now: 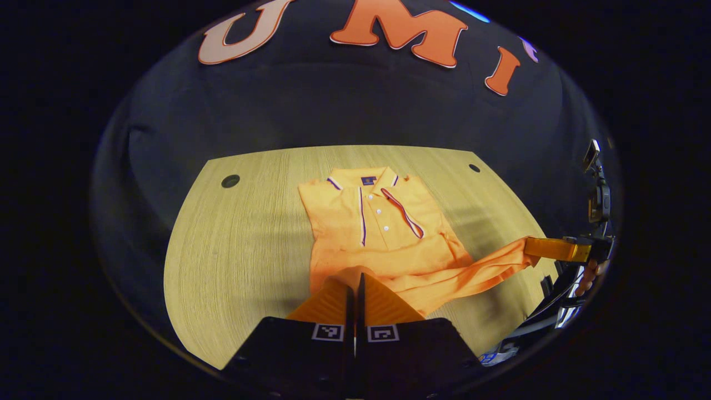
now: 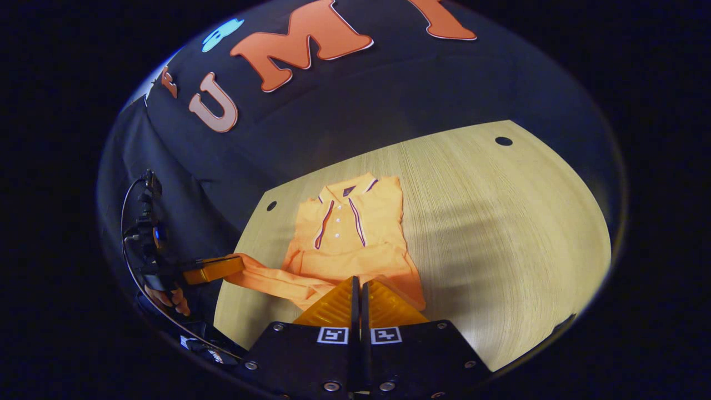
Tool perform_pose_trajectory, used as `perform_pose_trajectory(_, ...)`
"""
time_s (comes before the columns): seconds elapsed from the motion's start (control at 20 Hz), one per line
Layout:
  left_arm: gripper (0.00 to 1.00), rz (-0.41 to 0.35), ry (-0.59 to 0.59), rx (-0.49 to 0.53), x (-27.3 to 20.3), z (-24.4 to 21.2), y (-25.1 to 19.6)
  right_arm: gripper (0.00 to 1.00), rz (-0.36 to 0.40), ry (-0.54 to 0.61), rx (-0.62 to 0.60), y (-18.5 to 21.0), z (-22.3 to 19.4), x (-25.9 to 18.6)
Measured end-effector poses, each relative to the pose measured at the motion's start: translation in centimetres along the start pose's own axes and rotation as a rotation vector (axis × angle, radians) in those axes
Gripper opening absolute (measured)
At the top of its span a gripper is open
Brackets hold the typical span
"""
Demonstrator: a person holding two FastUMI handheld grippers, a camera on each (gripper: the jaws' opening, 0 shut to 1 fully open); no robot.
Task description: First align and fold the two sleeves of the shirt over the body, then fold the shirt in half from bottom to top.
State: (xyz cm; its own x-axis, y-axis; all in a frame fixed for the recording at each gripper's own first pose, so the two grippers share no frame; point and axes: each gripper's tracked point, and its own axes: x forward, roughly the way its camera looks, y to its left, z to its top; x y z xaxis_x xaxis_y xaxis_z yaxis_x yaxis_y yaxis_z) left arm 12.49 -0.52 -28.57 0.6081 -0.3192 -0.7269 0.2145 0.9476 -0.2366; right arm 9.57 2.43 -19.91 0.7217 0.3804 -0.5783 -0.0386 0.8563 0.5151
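Left gripper [image 1: 355, 283]: my jaws are closed on the hem of the orange short-sleeved polo shirt [image 1: 366, 222].
Shirt: it lies on the light wooden table [image 1: 244, 244], sleeves folded in.
Right gripper [image 2: 358, 291]: my jaws are clamped on the hem's other corner.

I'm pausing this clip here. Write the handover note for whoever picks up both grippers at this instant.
Left gripper: shut on the shirt at its bottom hem, lifted slightly.
Right gripper: shut on the hem's other corner.
Shirt: collar at the far end of the wooden table, buttons up, bottom hem stretched between the grippers.
Done: both sleeves appear folded over the body.
Left: carry the hem forward to the collar, lay it flat, release.
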Motion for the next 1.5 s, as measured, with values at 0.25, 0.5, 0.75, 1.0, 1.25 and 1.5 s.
perform_pose_trajectory(0.25,0.01,0.019,-0.045,0.006,2.3,5.5,2.2,0.00,-0.009,-0.003,-0.020,0.7,4.1,3.6)
perform_pose_trajectory(0.5,0.01,0.024,-0.059,0.004,6.0,9.7,4.4,0.01,-0.023,-0.008,-0.064,1.6,8.4,7.7)
perform_pose_trajectory(0.75,0.01,0.030,-0.063,0.003,9.9,12.7,6.7,0.01,-0.044,0.004,-0.092,2.2,12.2,12.4)
perform_pose_trajectory(1.0,0.01,0.048,-0.059,-0.004,13.9,13.3,9.1,0.01,-0.096,0.028,-0.090,0.9,14.5,16.9)
perform_pose_trajectory(1.25,0.01,0.087,-0.038,0.004,18.2,14.7,11.1,0.00,-0.150,0.028,-0.059,-0.9,16.3,21.1)
perform_pose_trajectory(1.5,0.40,0.122,-0.044,0.023,18.6,16.2,11.6,0.04,-0.205,0.012,-0.019,-2.3,18.0,22.4)
